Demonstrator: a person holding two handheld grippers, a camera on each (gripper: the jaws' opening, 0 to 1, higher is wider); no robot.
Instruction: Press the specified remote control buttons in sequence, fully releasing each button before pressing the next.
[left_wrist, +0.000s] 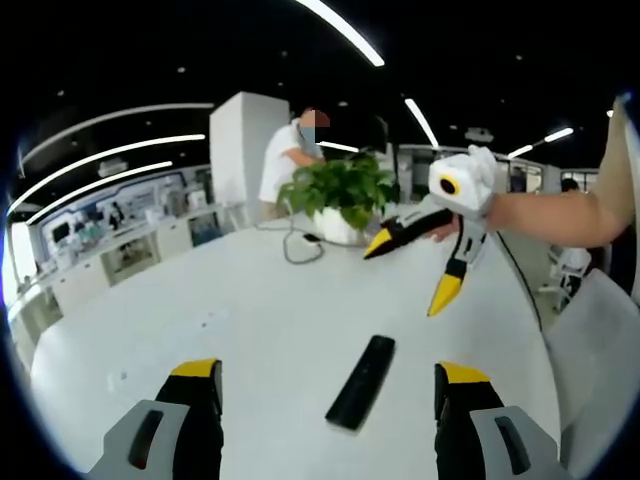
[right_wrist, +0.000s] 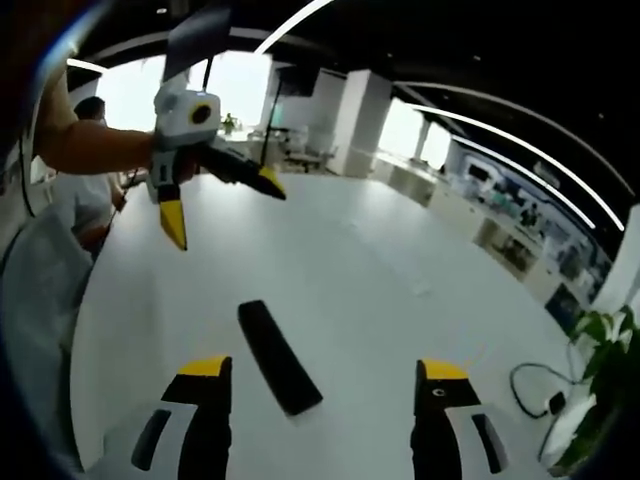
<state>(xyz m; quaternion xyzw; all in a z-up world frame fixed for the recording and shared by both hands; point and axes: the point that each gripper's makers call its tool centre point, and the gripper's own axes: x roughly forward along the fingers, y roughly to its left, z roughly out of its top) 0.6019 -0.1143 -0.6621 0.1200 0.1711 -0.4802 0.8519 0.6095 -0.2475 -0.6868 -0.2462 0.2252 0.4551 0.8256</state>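
Remote approached from both sides, no button yet pressed

The black remote (left_wrist: 362, 381) lies flat on the white table (left_wrist: 250, 330), untouched, between the left gripper (left_wrist: 328, 392) and the right gripper (right_wrist: 322, 392); both are held above it with jaws wide apart. A cleaner press would probably be made with the jaws brought together first, one tip lowered straight onto the button, then lifted fully clear. A slanted push could slide the remote, so steadying it is advisable.
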